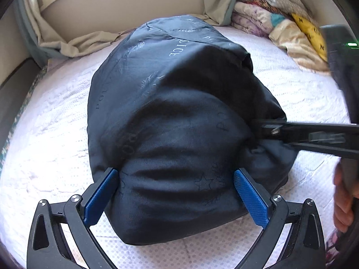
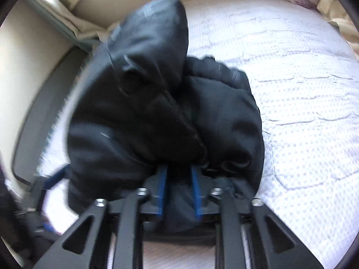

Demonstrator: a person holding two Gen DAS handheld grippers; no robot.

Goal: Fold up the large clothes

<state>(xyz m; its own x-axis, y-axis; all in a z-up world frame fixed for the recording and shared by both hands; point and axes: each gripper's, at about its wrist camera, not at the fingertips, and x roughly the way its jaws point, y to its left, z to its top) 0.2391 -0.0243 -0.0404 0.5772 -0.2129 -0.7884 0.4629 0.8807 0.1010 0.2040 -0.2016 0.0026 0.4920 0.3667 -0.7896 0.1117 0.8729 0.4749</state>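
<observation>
A large dark navy jacket with pale printed lettering lies bundled on the white bed. My left gripper is open wide, its blue pads on either side of the jacket's near fold, the fabric bulging between them. My right gripper is shut on a bunch of the jacket and shows from the side in the left wrist view, biting the jacket's right edge. The right wrist view is blurred by motion.
The bed has a white dotted cover. A pile of folded blankets and a yellow cushion sits at the far right. A cream sheet lies bunched along the wall. A hand holds the right gripper's handle.
</observation>
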